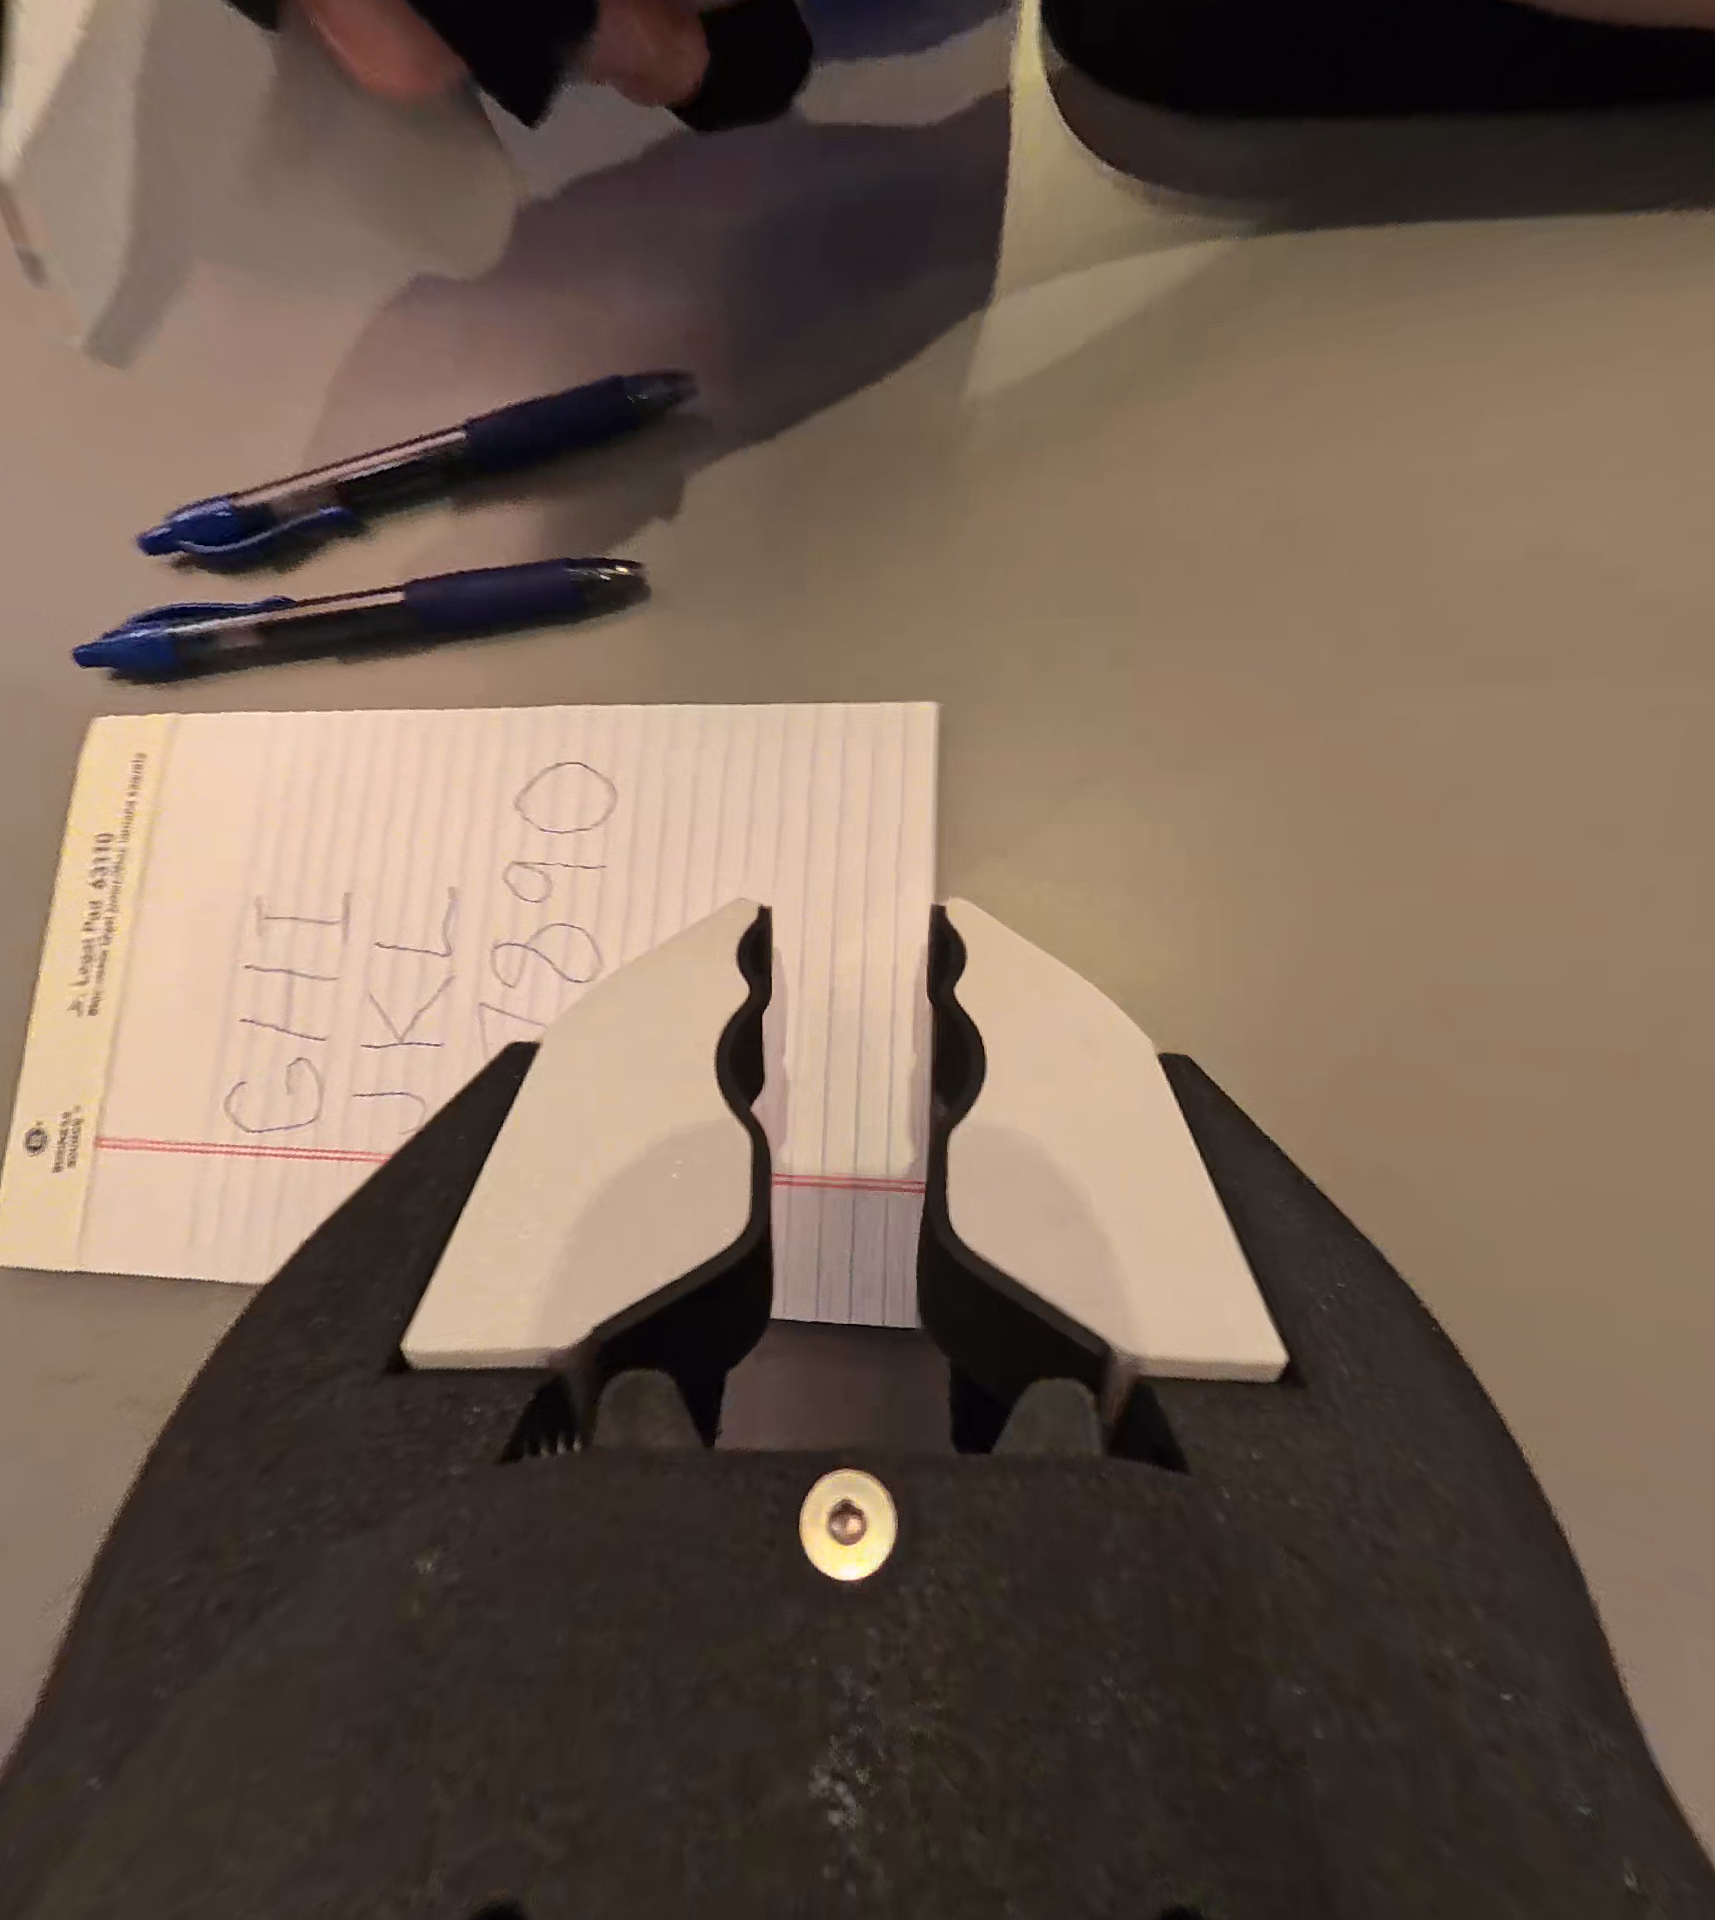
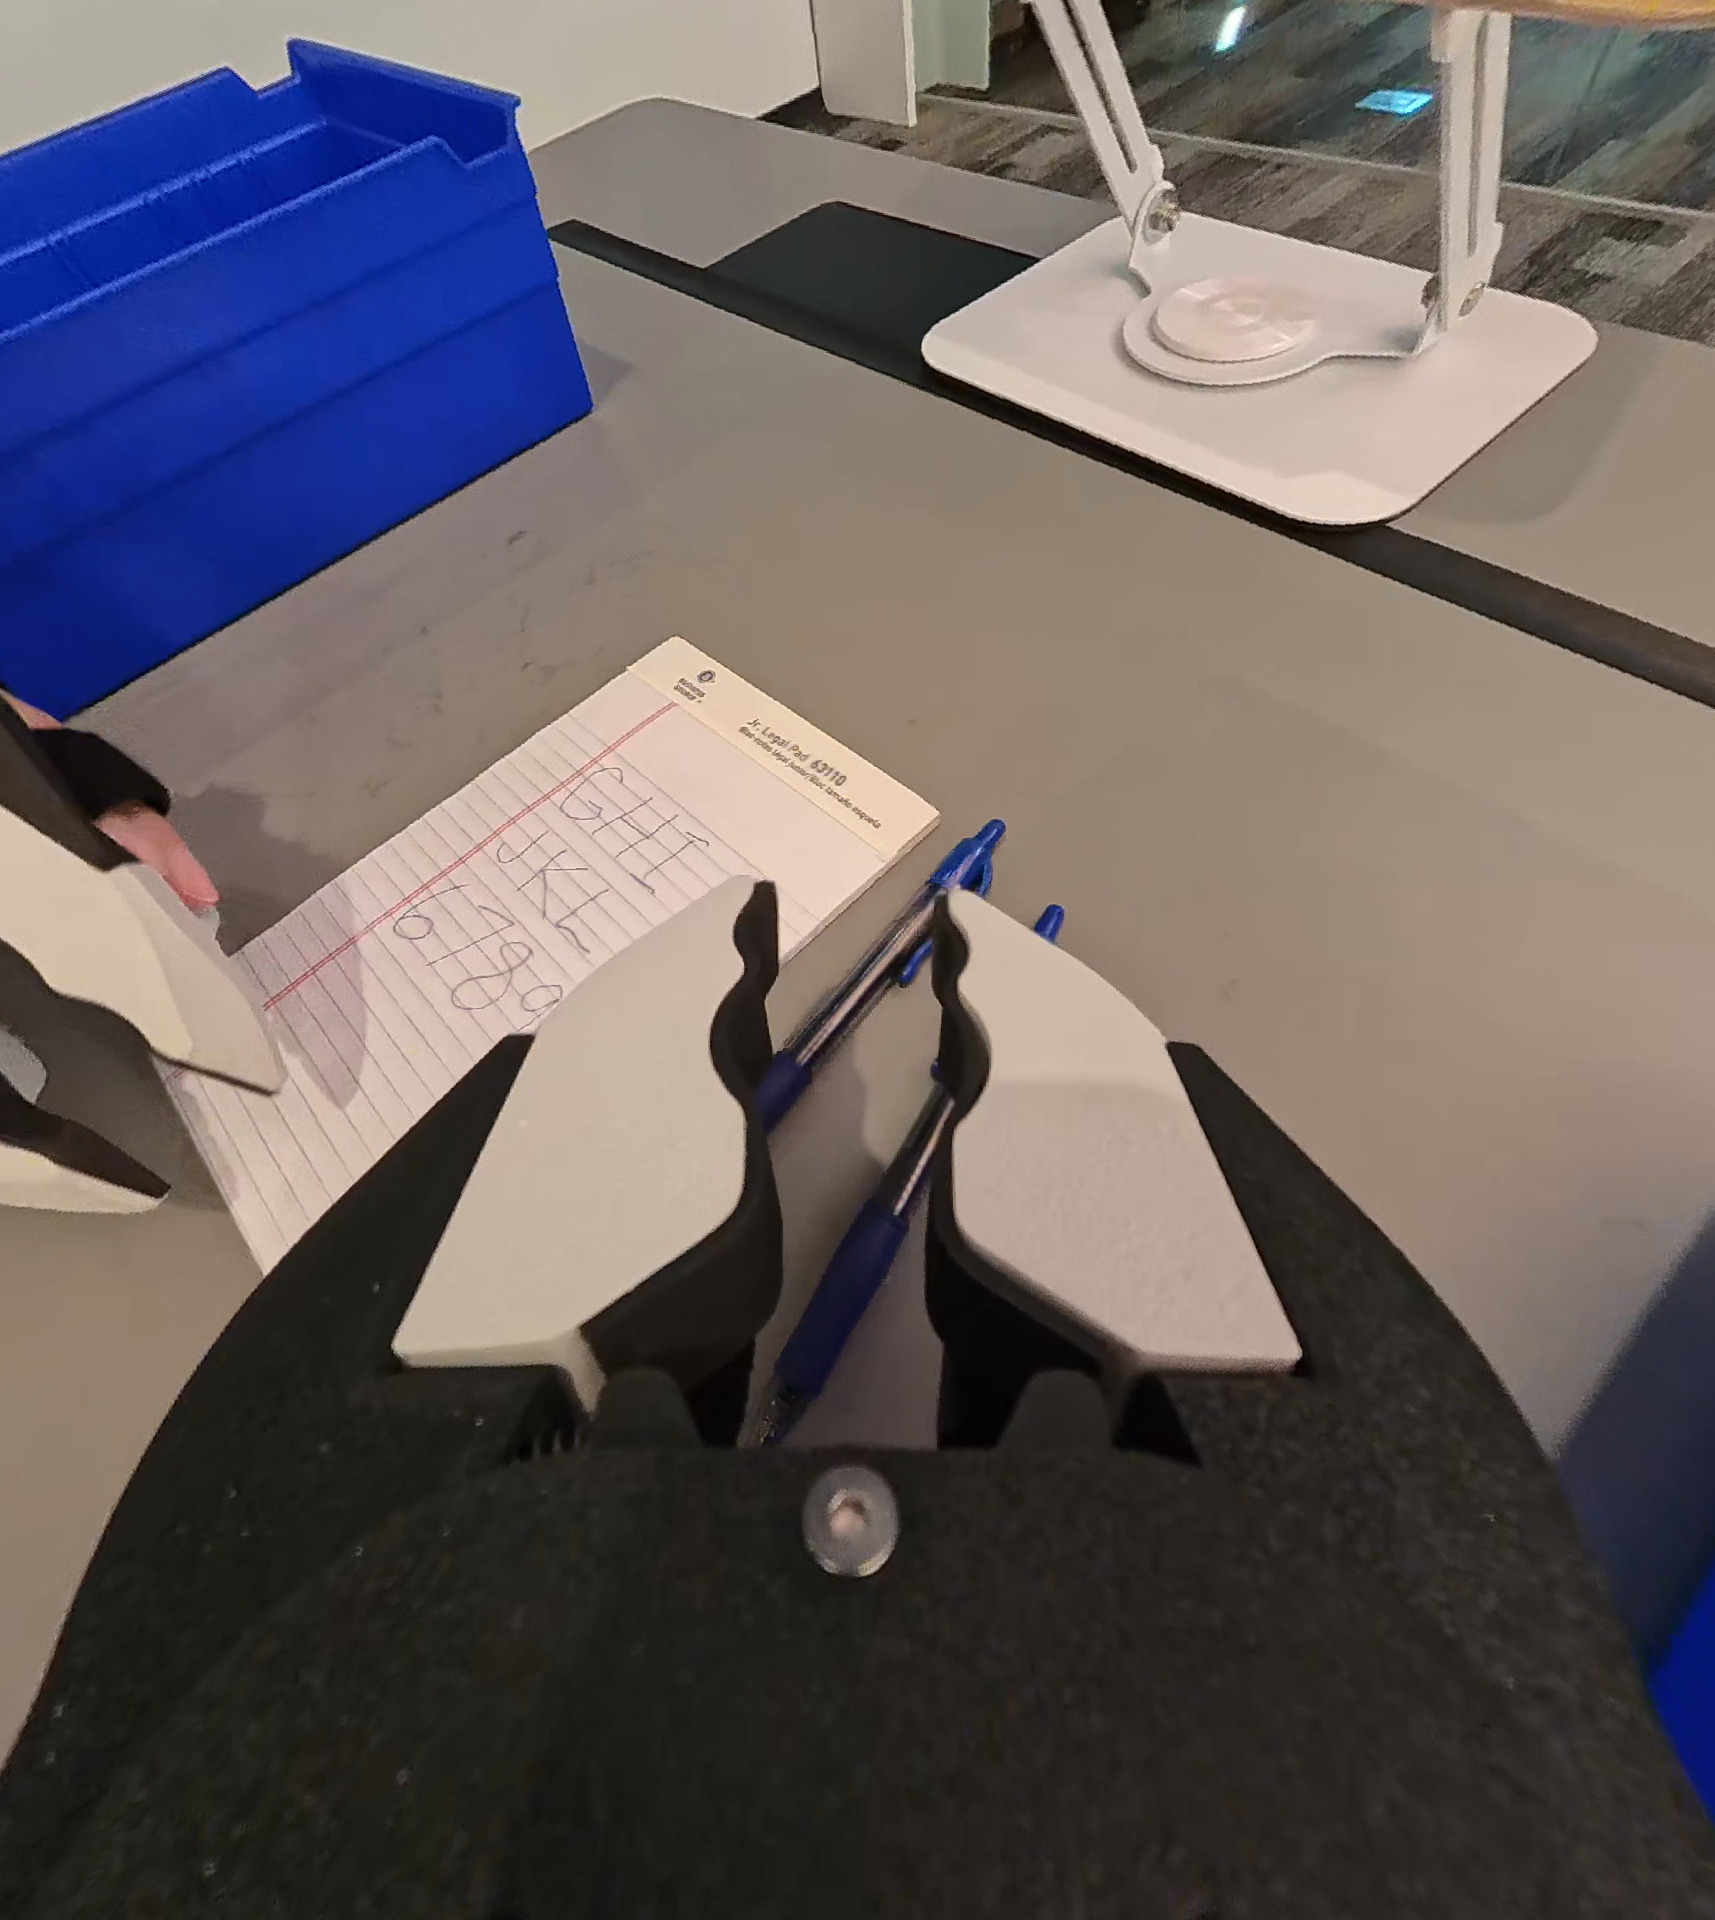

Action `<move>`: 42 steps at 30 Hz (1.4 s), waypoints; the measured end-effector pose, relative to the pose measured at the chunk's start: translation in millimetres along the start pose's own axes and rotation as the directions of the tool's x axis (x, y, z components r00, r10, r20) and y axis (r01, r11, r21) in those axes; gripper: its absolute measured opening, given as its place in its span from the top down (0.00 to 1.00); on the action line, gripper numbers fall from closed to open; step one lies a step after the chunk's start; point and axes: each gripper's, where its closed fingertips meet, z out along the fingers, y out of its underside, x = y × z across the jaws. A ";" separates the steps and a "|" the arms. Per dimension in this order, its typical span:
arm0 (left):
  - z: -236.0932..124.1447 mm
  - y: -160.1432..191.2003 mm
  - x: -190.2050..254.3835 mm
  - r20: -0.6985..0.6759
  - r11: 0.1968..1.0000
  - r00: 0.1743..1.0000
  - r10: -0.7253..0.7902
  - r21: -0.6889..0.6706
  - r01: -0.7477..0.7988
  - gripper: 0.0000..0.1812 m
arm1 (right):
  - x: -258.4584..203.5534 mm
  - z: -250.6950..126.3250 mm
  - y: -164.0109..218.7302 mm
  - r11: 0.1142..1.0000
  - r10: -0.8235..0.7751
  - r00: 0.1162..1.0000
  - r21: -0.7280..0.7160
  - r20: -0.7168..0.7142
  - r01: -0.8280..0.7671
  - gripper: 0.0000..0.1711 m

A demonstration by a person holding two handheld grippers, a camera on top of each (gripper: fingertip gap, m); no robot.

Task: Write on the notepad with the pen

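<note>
Notepad (image 1: 479,997) paper is seen between the spread, empty fingers of the left gripper (image 1: 851,914), which hangs over the pad's lower right part. The pad lies flat on the grey table (image 1: 1352,727); it is white and ruled, with a red double margin line and a cream binding strip. Blue handwriting in three rows is carried by the page, and small print with a round logo by the strip; the wording is left untold. Part of the handwriting is covered by the gripper's left finger.

Two blue pens (image 1: 417,468) (image 1: 365,613) lie side by side just beyond the pad, apart from it, each with a clear barrel, a dark blue grip and a clip. Farther off, a blurred white shape and a gloved hand (image 1: 520,52) are cut by the top edge.

In the right wrist view, the right gripper (image 2: 853,904) is spread over the pens, nothing being pinched; one pen (image 2: 848,1257) runs up between its fingers, the other (image 2: 884,956) lies beside the pad (image 2: 624,831). Whether the fingers touch a pen cannot be told. The left gripper (image 2: 84,1039) is seen at the left edge, its tip over the pad's corner, with a fingertip behind it. A blue bin (image 2: 209,364) stands beyond the pad, and a white stand (image 2: 1268,395) well apart on the right, its top cut off.
</note>
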 end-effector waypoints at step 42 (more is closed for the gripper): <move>5.0 12.9 8.6 -0.218 0.989 0.969 -0.119 0.057 0.135 0.93 | -17.8 9.7 16.3 0.993 -0.040 0.998 -0.110 0.056 0.046 0.84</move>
